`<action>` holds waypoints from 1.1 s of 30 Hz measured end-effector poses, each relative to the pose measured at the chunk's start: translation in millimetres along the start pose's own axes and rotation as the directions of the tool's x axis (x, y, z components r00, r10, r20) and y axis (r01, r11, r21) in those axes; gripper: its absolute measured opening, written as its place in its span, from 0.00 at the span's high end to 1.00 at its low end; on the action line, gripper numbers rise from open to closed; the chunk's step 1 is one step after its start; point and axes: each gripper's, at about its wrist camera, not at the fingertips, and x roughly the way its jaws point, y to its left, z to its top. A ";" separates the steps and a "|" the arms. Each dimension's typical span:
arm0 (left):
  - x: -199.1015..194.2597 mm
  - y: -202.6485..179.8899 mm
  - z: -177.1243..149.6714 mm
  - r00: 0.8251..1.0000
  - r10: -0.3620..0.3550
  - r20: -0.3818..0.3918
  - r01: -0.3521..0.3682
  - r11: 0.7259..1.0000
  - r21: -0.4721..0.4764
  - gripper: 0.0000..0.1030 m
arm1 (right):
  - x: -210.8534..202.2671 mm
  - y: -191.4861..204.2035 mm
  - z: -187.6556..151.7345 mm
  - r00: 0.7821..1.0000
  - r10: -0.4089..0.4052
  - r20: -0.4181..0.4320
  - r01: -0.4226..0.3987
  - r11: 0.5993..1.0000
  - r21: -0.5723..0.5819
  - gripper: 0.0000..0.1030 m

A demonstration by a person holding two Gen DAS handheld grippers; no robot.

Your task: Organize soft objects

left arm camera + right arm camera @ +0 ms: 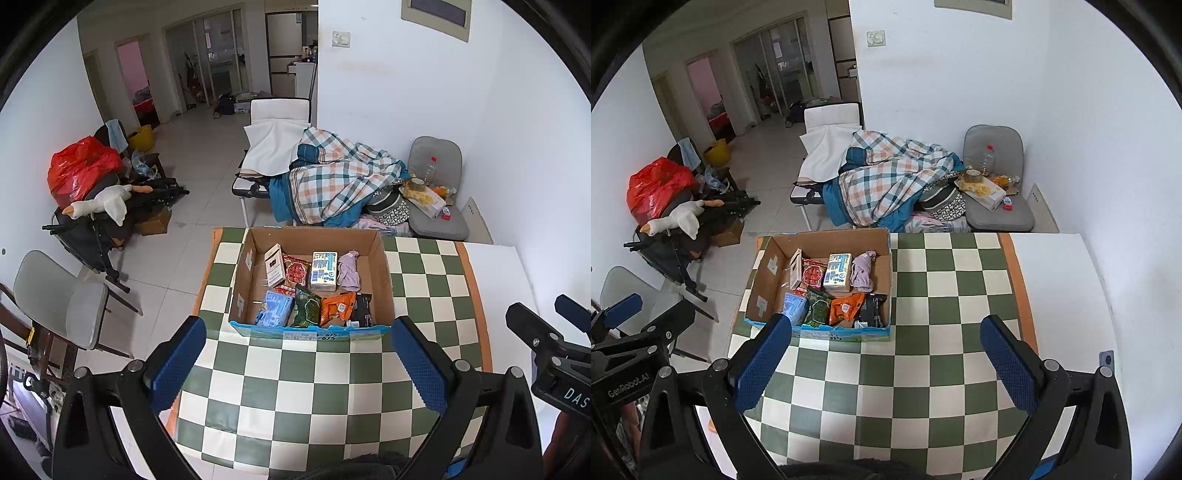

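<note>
Two grippers, left gripper (297,356) and right gripper (884,354), hover wide apart, holding nothing.
The cardboard box (384,280) of packets sits at twelve o'clock; sorting looks complete or unstarted.

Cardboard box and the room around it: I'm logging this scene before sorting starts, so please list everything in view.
cardboard box: 1, brown, on the table
packets and cartons: about 8, mixed colours, inside the box
cloth: 1, pale purple, box's far right corner
tablecloth: 1, green-white checked, on the table
plaid blanket: 1, on the cot beyond the table
grey chair: 1, by the wall, holding clutter
plush goose: 1, white, on the left pile
red bag: 1, left pile
left gripper: open, empty
right gripper: open, empty
</note>
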 end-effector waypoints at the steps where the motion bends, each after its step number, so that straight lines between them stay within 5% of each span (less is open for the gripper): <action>1: -0.2 -0.5 -0.5 1.000 -0.001 -0.001 0.001 1.000 -0.003 0.00 | -0.1 -0.1 -0.5 1.000 -0.003 0.002 0.003 1.000 0.001 0.00; 33: 3.1 14.8 -4.7 1.000 0.002 0.002 -0.002 1.000 0.001 0.00 | 4.4 -2.8 4.5 0.999 -0.037 0.011 0.037 0.999 0.003 0.00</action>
